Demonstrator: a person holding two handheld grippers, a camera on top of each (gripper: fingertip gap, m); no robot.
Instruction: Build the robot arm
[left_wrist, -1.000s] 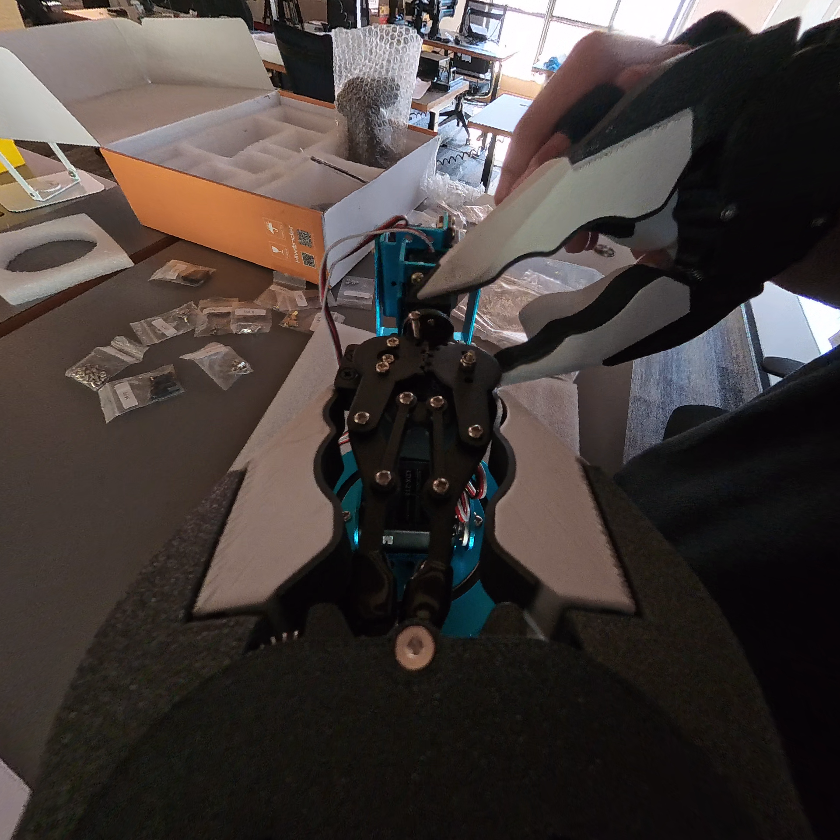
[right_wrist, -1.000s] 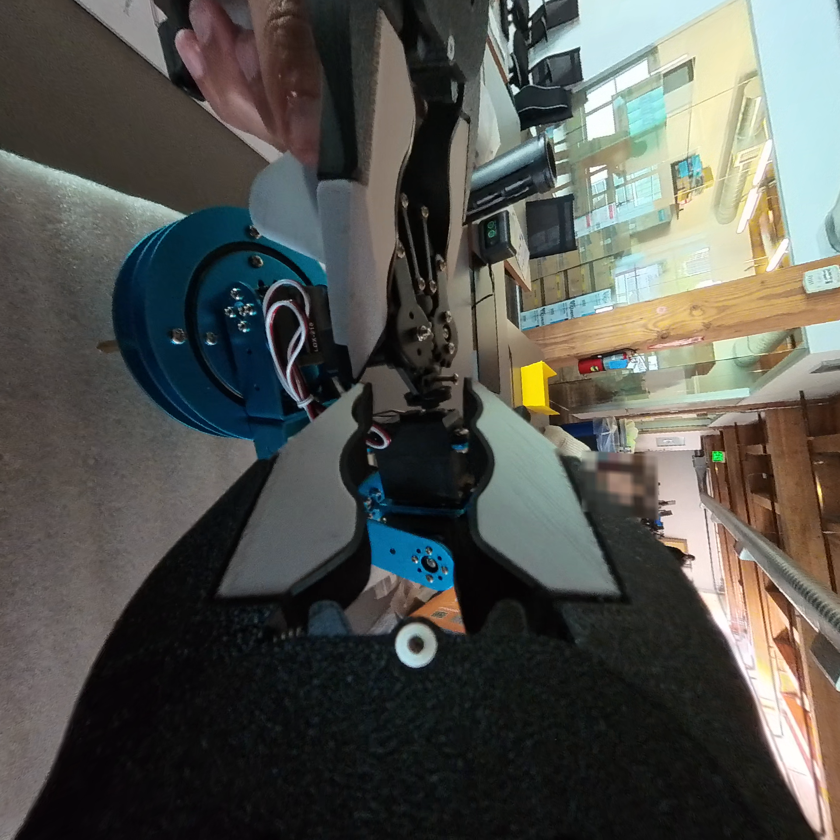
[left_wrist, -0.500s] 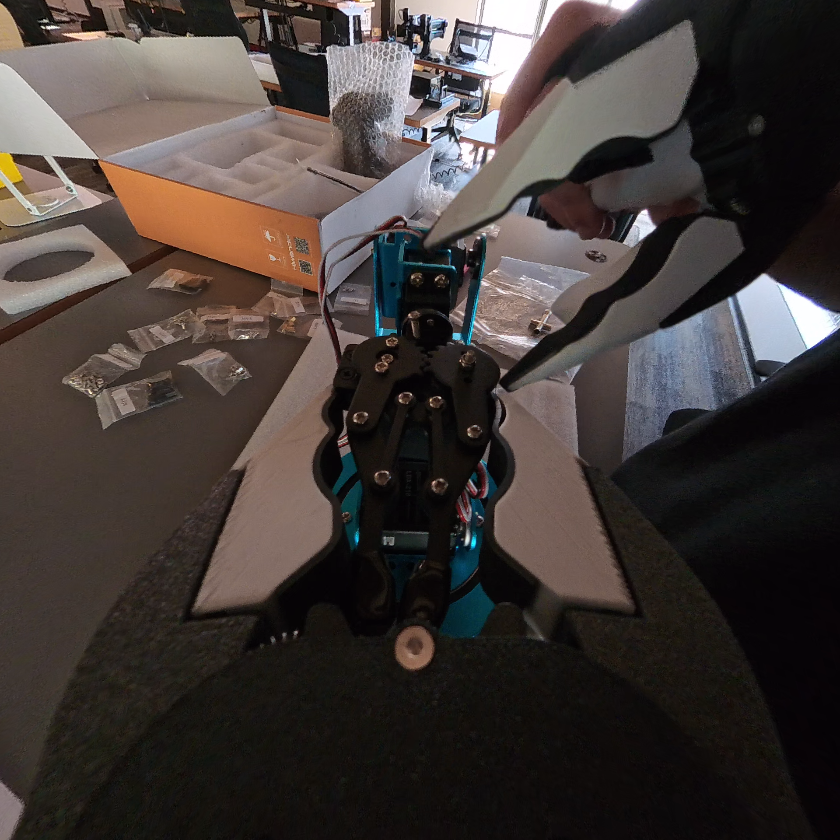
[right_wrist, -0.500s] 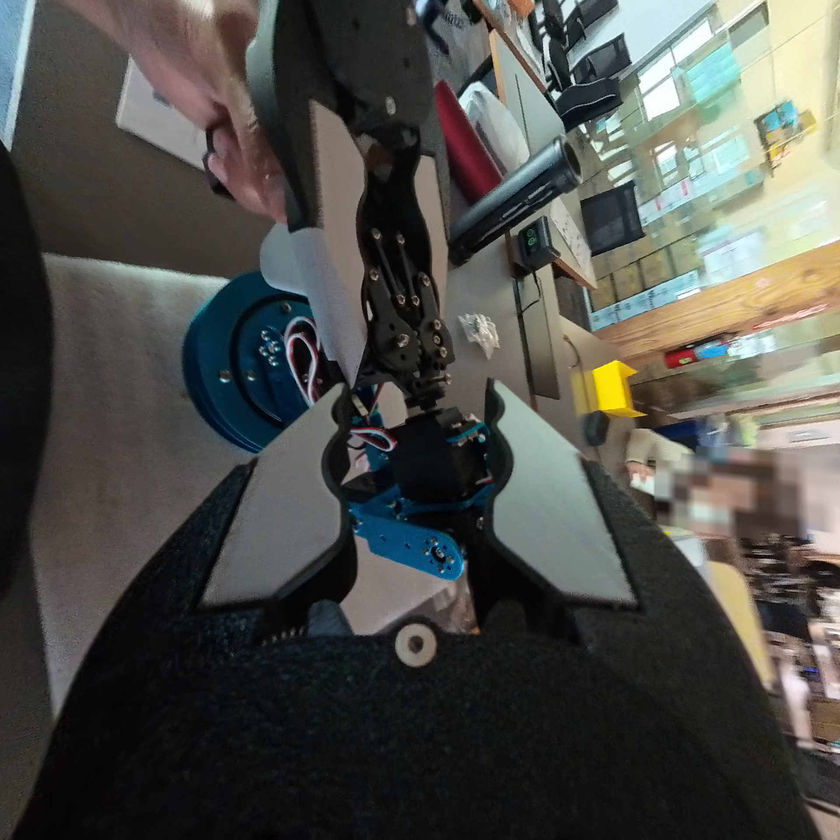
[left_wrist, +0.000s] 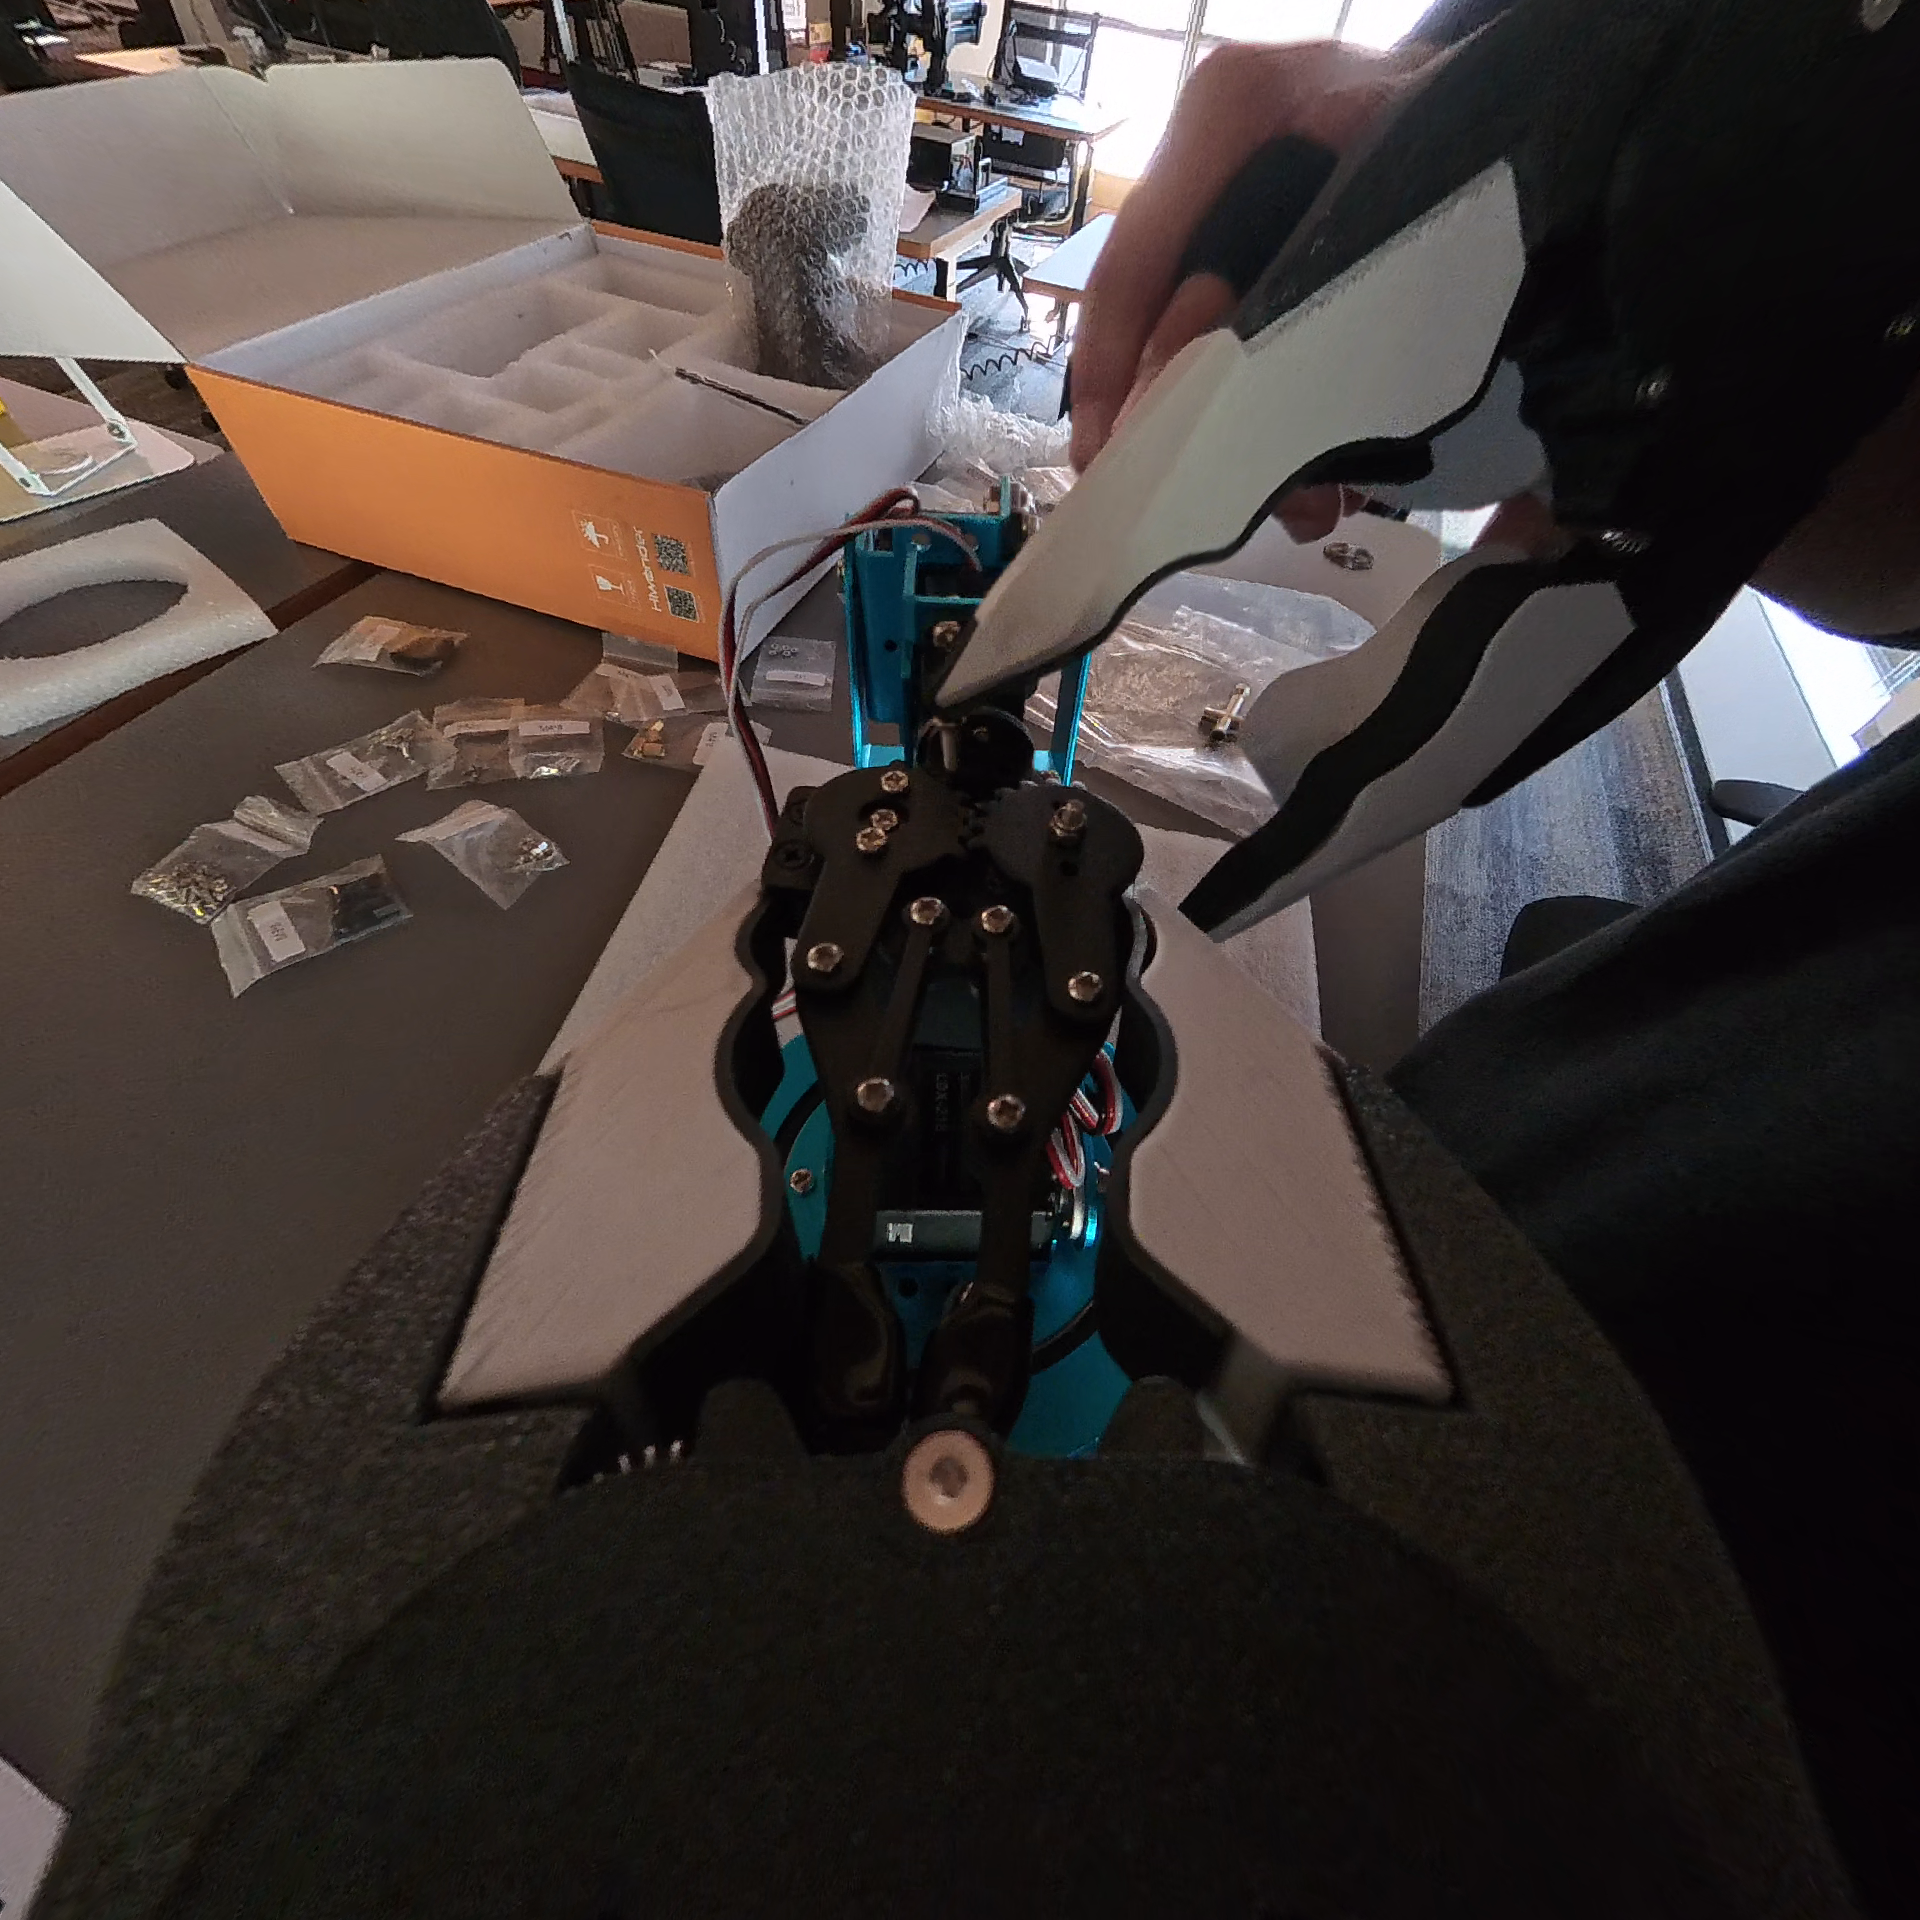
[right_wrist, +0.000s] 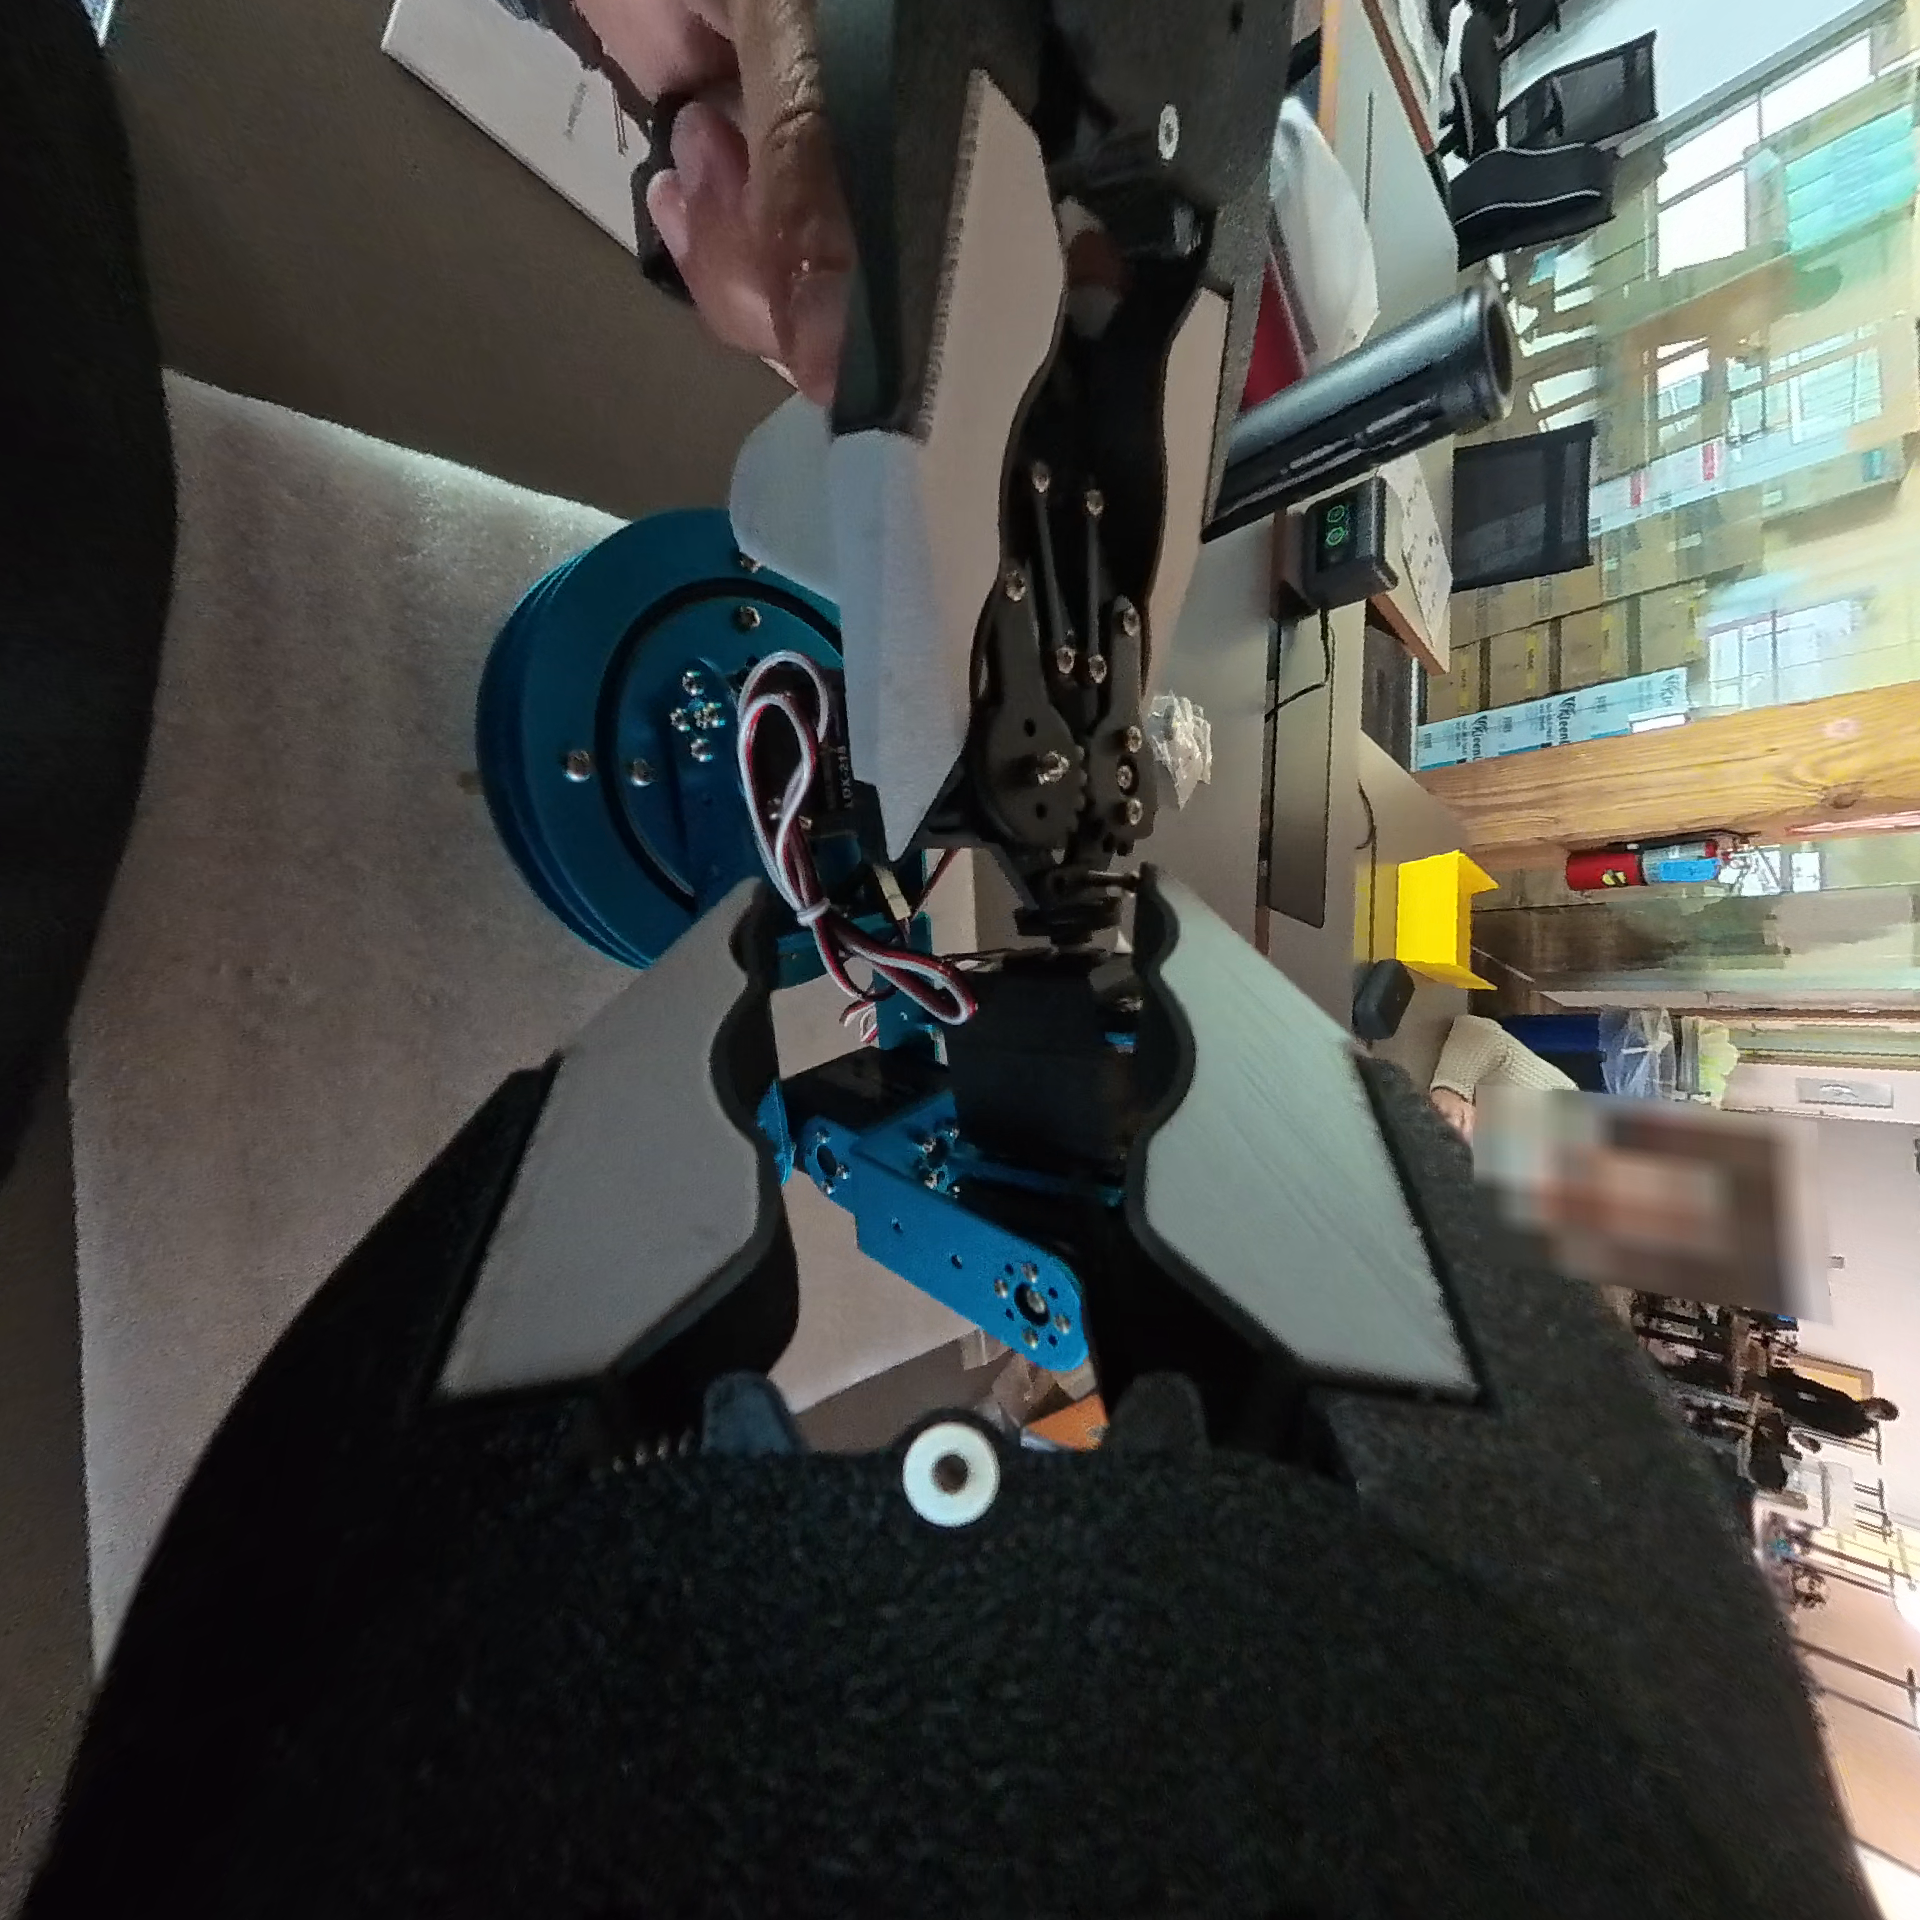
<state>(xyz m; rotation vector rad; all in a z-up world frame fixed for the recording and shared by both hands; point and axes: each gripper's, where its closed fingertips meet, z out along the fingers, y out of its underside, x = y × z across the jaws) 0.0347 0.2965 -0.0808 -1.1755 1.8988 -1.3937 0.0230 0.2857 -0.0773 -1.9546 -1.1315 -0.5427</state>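
The left tool (left_wrist: 951, 997) is clamped on a small robot arm's black claw (left_wrist: 951, 935) above its blue base (right_wrist: 582, 748) on the counter (left_wrist: 208, 1091) — the right tool (left_wrist: 1070, 800), fingers apart, touches its wrist.

The dark object (left_wrist: 800, 281) inside the bubble wrap is too veiled to identify; the contents of the small plastic bags (left_wrist: 301, 920) are too small to tell; the blue round base (left_wrist: 1049, 1382) is mostly hidden behind the black claw linkage (left_wrist: 940, 997); the right wrist view's background is motion-blurred.
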